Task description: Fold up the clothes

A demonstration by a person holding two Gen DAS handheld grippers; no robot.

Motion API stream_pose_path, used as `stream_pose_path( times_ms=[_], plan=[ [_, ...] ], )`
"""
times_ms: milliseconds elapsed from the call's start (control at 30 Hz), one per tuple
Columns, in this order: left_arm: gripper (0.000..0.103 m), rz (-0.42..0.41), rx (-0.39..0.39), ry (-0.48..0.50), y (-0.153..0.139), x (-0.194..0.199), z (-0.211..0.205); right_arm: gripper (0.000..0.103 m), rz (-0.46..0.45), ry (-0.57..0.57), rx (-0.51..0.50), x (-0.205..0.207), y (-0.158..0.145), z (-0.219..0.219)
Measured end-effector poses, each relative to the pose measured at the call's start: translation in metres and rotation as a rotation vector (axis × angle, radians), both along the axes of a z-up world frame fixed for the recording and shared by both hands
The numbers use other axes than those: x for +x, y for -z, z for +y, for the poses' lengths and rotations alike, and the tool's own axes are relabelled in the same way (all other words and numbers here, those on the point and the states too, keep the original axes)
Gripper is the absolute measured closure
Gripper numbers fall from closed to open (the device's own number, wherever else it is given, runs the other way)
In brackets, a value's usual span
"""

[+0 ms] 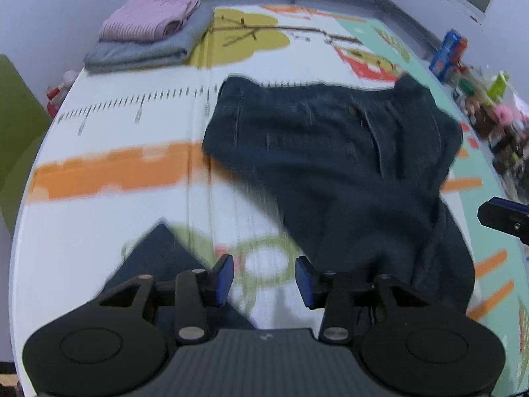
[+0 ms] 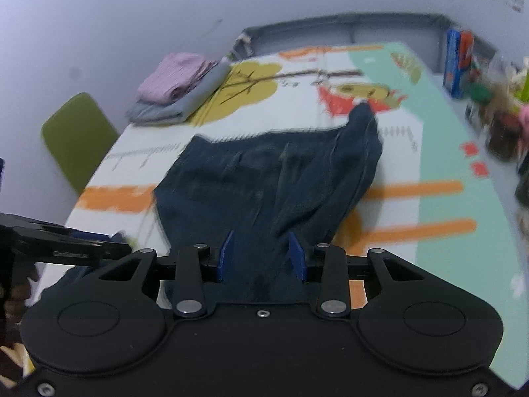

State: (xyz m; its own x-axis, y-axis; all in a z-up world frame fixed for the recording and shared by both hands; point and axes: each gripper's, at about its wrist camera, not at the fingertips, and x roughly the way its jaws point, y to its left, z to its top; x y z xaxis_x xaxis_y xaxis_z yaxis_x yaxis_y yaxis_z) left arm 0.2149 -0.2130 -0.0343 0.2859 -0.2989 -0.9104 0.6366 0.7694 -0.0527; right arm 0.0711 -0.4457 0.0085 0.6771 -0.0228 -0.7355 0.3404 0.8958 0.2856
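Jeans [image 1: 330, 152] spread flat across printed table mat [image 1: 99, 218], waistband toward far edge, legs drawn toward near edge. Left gripper [image 1: 264, 281] held above mat beside denim, jaws parted, nothing between pads. Right gripper [image 2: 261, 256] poised over trouser leg, jaws apart, contact with fabric not determinable. Folded pink sweater [image 1: 148, 13] stacked on folded grey garment [image 1: 145, 49] at far left corner.

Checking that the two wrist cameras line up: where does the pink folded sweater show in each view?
Left wrist view: the pink sweater is at the upper left, on top of a folded grey garment.
Right wrist view: the pink sweater sits left of centre in the upper half, on the same grey garment.
Shared landmark: the dark jeans spread mid-table.
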Motion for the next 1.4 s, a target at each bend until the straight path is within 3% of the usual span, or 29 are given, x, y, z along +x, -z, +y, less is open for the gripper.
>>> stream_pose_path(
  times_ms=[367,600,967,1233,1400],
  plan=[
    [0.054,0.054,0.016,-0.066,0.015,-0.063,0.07,0.068,0.028,-0.059,0.062,-0.069,0.016,0.073],
    [0.049,0.039,-0.011,-0.12,0.012,-0.091,0.104,0.068,0.035,-0.082,0.098,-0.094,0.019,0.104],
    [0.044,-0.011,-0.038,-0.173,-0.005,-0.13,0.146,0.068,0.025,-0.206,0.126,-0.113,0.023,0.164],
    [0.042,-0.048,-0.066,-0.126,-0.016,-0.119,0.194,0.068,0.006,-0.256,0.121,-0.111,0.015,0.215],
    [0.041,-0.055,-0.089,-0.006,-0.016,-0.098,0.216,0.068,0.016,-0.222,0.136,-0.099,0.019,0.255]
  ],
)
